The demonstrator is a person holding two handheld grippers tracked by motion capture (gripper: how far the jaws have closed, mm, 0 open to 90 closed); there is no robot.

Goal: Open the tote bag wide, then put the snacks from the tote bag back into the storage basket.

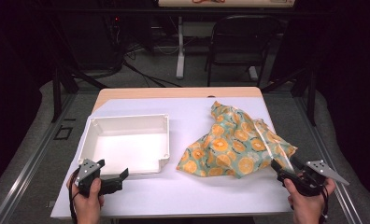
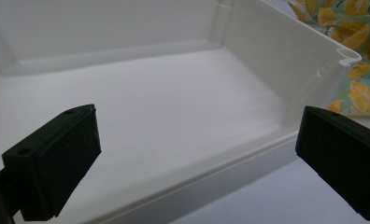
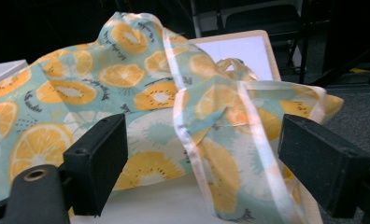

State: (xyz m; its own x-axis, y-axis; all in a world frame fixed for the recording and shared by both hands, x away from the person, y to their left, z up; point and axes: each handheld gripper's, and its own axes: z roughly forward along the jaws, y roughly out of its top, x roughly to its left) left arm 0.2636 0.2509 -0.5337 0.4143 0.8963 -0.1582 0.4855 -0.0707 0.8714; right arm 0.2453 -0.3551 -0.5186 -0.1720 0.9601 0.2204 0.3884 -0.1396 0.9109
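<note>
The fruit-print bag (image 3: 141, 93) is seen just beyond the right gripper (image 3: 202, 163), jaws spread; the left gripper (image 2: 197, 163), likewise released, faces the white tray (image 2: 276, 60).

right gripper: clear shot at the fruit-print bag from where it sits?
Probably yes. The right gripper is open at the near right edge of the fruit-print bag, and in its own view the bag's translucent handle strap lies straight ahead between the jaws, with nothing in front of it.
</note>
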